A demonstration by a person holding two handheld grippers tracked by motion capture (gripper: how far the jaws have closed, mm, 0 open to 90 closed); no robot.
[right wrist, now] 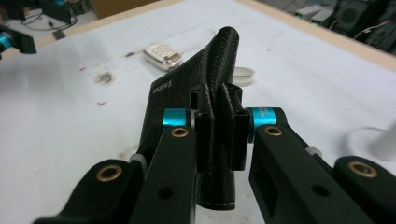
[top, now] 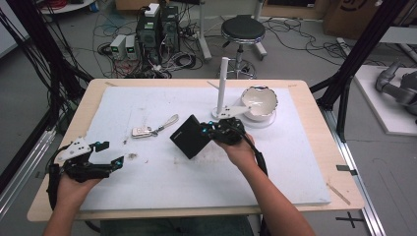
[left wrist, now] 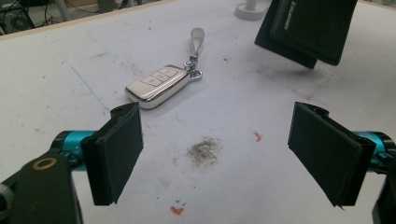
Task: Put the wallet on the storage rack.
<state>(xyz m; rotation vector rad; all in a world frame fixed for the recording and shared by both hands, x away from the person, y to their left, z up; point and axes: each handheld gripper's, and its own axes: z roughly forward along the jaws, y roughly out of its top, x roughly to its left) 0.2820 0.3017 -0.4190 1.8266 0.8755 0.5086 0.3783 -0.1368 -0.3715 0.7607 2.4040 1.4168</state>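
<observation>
At the lower left of the high view, the left gripper (top: 105, 156) rests low over the white mat (top: 162, 182) with its jaws spread wide and nothing between them; in the left gripper view the pads frame a grey smudge on the mat.

Just beyond them, toward the upper middle of that view, lies a silver car key fob (left wrist: 156, 85) with a looped strap, flat on the mat.

At mid-frame in the high view, the right gripper (top: 210, 130) is clamped on a black leather wallet (top: 189, 136), pinching it near one edge, tilted and apparently clear of the mat.

I would judge the grip shallow, so any carry should stay slow and level, with the wallet's hanging end kept off the fob.

Farther back stand a white post on a round base (top: 222, 86) and a white bowl (top: 259, 102), well apart from the fob.
</observation>
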